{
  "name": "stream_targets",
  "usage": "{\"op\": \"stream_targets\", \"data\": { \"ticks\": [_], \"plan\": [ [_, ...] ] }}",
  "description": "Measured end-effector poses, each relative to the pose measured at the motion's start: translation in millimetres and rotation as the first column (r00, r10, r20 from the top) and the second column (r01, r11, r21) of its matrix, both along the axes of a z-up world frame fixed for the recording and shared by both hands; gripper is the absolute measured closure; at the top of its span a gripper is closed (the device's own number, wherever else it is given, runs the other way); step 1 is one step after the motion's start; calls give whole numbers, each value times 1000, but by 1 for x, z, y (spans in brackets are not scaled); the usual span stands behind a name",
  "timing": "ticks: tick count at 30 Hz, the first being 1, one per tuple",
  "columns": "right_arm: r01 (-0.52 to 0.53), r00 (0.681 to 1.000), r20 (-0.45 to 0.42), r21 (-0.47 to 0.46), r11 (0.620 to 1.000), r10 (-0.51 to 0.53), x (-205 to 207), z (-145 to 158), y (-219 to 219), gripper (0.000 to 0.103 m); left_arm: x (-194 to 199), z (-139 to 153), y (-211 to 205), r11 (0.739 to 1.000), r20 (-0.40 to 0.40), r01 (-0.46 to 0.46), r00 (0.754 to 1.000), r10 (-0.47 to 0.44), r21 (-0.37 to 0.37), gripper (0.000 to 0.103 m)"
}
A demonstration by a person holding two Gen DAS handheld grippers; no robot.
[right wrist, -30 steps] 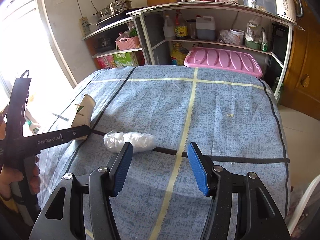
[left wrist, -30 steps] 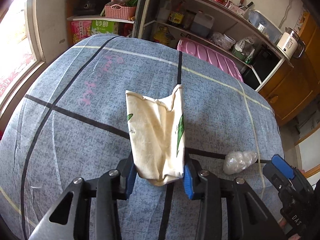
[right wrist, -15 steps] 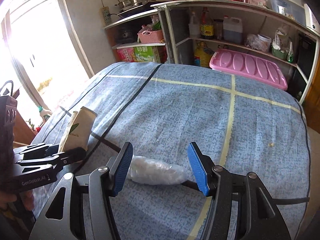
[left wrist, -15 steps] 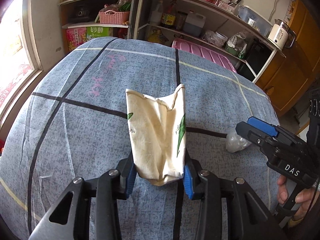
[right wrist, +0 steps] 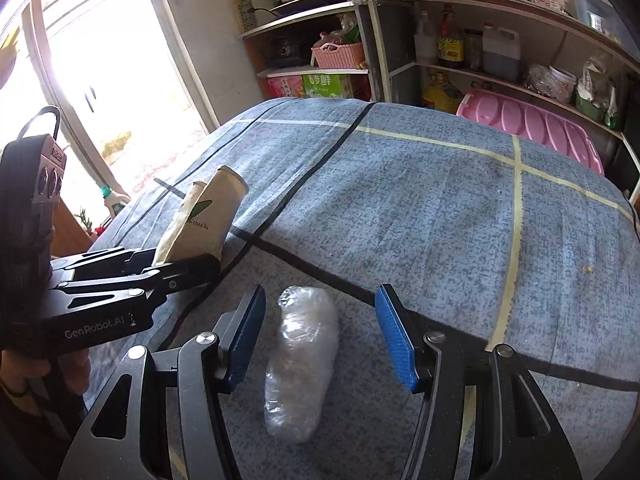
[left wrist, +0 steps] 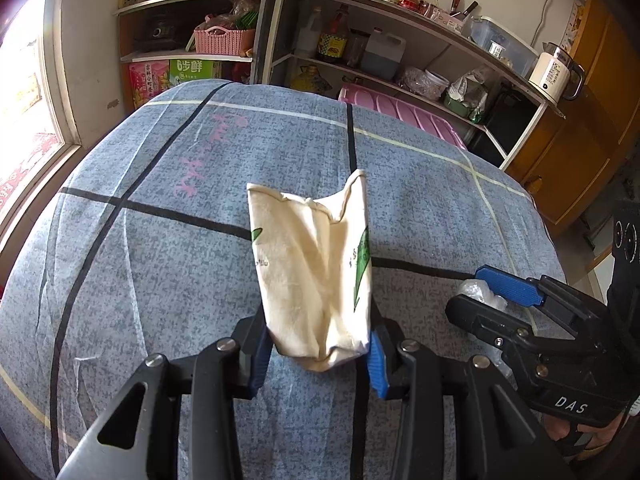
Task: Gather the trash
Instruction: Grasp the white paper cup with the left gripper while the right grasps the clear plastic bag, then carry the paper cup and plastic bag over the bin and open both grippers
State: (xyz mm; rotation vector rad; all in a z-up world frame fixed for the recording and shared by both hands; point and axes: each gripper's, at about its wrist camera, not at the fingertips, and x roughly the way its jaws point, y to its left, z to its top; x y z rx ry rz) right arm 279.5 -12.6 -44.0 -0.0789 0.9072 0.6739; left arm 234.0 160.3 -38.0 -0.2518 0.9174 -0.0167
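A: Left gripper [left wrist: 318,354]?
B: Clamped on a crushed paper cup [left wrist: 314,268], blue pads [left wrist: 375,364] pressing both sides near the base. Cream coloured, green leaf print, rim dented and pointing away from the camera. Held above the blue cloth [left wrist: 160,240].

A: Same cup from the right wrist view?
B: Yes, cup [right wrist: 208,216] at far left, tilted, base pinched in the left gripper [right wrist: 188,264].

A: Right gripper [right wrist: 320,336]?
B: Spread wide, nothing between the pads touching them. Straddling a plastic wad [right wrist: 300,360], one blue pad [right wrist: 394,336] on each side with gaps both ways.

A: Wad lying where?
B: On the cloth [right wrist: 440,220], lengthwise between the fingers, close to the near edge, just short of a black stripe [right wrist: 320,276]. Clear, crinkled, roughly sausage-shaped.

A: Seen from the left wrist view too?
B: Only a bit of wad [left wrist: 478,292], mostly hidden behind the right gripper [left wrist: 492,300] at lower right.

A: Background?
B: Shelves [left wrist: 400,76] with bottles and a pink basket [left wrist: 224,40]; a pink lid [right wrist: 536,132] past the far edge of the cloth; bright window [right wrist: 100,72] on the left.
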Motion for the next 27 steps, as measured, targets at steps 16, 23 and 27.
{"op": "stream_targets", "data": {
  "ticks": [16, 23, 27],
  "plan": [
    [55, 998, 46, -79, 995, -51, -30, 2, -8, 76, -12, 3, -10, 999, 2, 7, 1000, -7, 34, 62],
    [89, 995, 57, -29, 996, -87, -50, 14, -20, 76, -28, 11, -22, 998, 10, 25, 1000, -25, 57, 62],
    [111, 992, 64, -1, 994, -110, -63, 24, -29, 76, -40, 21, -30, 997, 34, 35, 999, -38, 74, 62]
  ]
}}
